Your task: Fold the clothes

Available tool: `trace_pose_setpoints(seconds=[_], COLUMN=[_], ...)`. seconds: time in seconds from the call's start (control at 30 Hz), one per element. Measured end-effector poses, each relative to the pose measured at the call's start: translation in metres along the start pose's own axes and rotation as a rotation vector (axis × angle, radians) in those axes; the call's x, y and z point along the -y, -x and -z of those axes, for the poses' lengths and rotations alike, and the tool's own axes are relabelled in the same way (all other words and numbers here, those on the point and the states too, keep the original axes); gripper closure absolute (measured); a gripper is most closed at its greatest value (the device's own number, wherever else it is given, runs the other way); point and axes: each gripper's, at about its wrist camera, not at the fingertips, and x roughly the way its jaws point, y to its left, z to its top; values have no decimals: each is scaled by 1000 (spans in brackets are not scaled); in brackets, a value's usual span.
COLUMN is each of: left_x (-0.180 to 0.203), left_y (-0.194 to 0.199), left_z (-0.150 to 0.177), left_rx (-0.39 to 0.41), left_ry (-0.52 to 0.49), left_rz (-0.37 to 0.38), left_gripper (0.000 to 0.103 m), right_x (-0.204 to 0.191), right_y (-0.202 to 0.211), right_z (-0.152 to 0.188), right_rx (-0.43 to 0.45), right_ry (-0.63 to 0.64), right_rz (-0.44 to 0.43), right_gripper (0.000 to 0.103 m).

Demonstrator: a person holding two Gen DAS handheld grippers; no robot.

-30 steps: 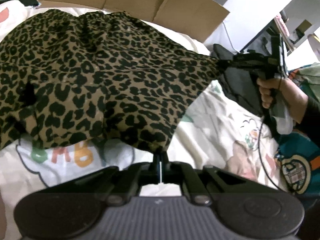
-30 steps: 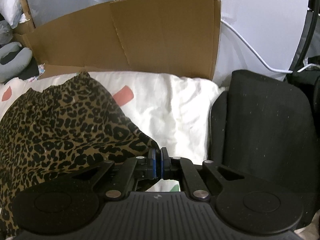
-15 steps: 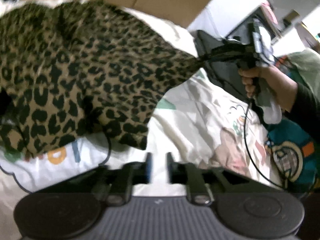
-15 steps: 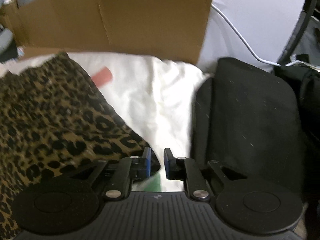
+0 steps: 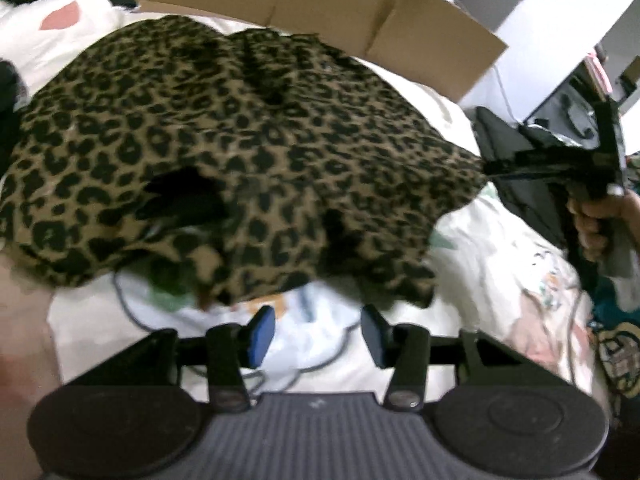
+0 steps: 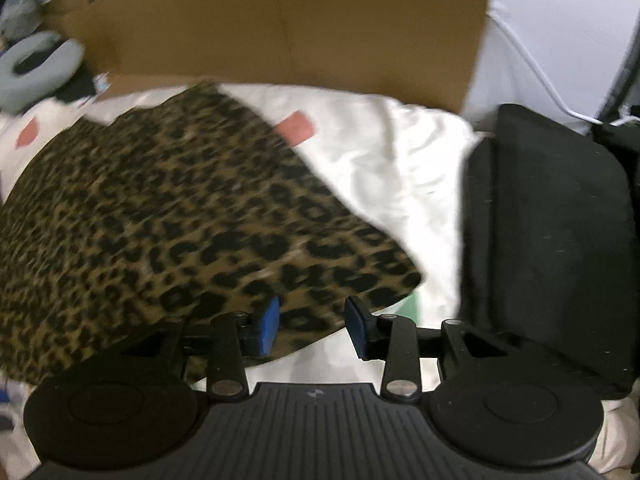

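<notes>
A leopard-print garment (image 5: 240, 152) lies spread on the bed, its near hem rumpled. My left gripper (image 5: 316, 332) hovers just short of that hem. Its jaws are opening and only the sheet shows between the blue pads (image 5: 262, 332). In the right wrist view the garment (image 6: 180, 220) fills the left half. My right gripper (image 6: 312, 324) is over the garment's near right corner, jaws opening, and the cloth lies under the gap without either pad pressing it. The left wrist view shows the right gripper (image 5: 486, 168) at the garment's right corner, held by a hand (image 5: 596, 224).
The bed has a white sheet (image 5: 500, 280) with cartoon prints. Flattened cardboard (image 6: 280, 28) stands along the far edge. A black cushion (image 6: 548, 240) sits to the right, and a grey neck pillow (image 6: 36, 64) at the far left. A white cable (image 6: 536, 64) runs down the wall.
Both grippers went from shut on the garment's corners to open and let it go. The garment dropped flatter onto the bed, and both grippers drew back from its edge.
</notes>
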Motion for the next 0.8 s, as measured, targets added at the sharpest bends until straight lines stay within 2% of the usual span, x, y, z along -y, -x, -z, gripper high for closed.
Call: trace_pose_setpoints(seconds=[0.4, 0.57, 0.8], left_x=[-7, -6, -15], left_y=[-6, 3, -12], left_z=[1, 2, -3], left_rx=[39, 67, 59], left_ry=[-106, -138, -101], left_rz=[-32, -45, -58], left_gripper=[62, 62, 62], right_x=[-74, -93, -108], right_y=[8, 8, 15], right_z=[19, 26, 33], right_rx=[-60, -75, -74], right_ry=[93, 117, 107], right_rz=[-224, -272, -327], right_gripper=[60, 60, 60])
